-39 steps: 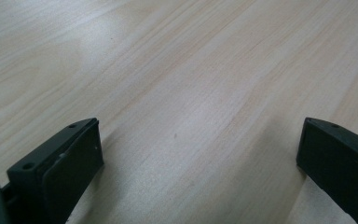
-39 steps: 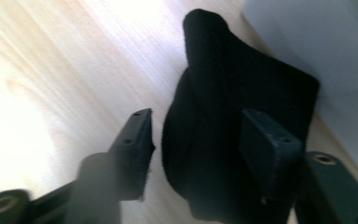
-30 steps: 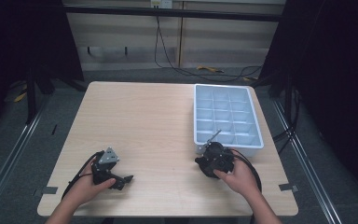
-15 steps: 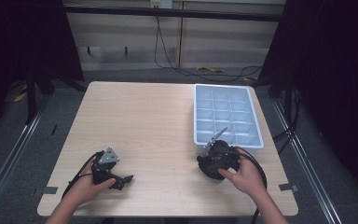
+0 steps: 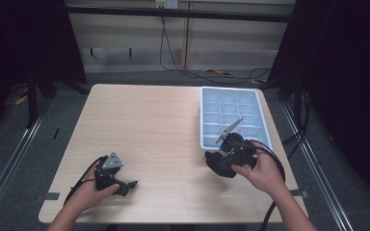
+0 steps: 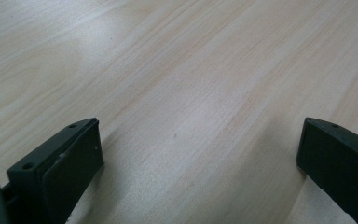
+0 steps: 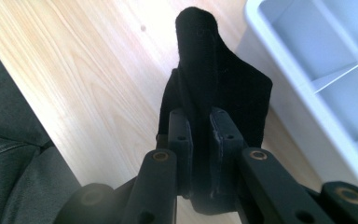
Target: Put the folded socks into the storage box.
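While the left gripper (image 6: 200,163) is spread wide, a black cloth (image 7: 216,84) (soft, folded) is pinched by the right gripper (image 7: 200,140).

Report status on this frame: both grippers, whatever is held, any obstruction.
Left gripper open, low over bare table. Right gripper shut on black cloth, beside the compartment tray. Nothing in the way.

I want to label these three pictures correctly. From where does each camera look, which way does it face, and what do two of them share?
High view: above the person's side, facing forward and down on the table; both forearms enter from below.
Left gripper view: rides on the left gripper, facing bare tabletop; jaws wide apart.
Right gripper view: rides on the right gripper, jaws shut on a black cloth.
Shared: the compartment tray appears in the high and right gripper views.
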Demonstrator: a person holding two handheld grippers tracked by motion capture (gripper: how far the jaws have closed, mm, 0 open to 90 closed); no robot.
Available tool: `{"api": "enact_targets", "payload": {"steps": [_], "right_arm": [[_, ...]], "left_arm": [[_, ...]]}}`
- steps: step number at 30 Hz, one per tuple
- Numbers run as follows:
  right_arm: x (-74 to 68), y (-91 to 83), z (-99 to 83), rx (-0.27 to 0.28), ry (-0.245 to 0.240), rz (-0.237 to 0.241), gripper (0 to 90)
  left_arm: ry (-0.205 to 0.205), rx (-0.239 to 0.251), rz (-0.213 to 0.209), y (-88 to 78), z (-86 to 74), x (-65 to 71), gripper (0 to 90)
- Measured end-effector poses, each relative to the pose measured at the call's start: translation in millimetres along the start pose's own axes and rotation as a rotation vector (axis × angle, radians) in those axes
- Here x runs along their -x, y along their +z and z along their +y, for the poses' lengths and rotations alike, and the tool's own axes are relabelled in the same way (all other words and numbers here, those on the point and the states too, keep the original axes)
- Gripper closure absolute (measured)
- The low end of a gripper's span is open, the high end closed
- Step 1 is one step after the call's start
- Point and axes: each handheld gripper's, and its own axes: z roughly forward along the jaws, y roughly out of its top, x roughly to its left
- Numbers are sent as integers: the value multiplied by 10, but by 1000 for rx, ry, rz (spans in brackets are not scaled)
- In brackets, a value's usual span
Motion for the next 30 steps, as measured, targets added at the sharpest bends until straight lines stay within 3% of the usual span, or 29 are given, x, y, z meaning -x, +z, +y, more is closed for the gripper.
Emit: {"api": "enact_targets", "payload": {"steps": [7, 15, 24, 30], "right_arm": [[62, -256, 164, 43, -11, -12, 808], [151, -367, 350, 66, -32, -51, 807], [375, -196, 539, 59, -31, -112, 807], [456, -24, 643, 44, -34, -109, 807]], "left_arm": [[0, 0, 0, 0, 0, 0, 0], [-2, 0, -4, 1, -1, 3, 0], [1, 1, -4, 2, 0, 1, 0], [9, -6, -7, -4, 1, 1, 0]]}}
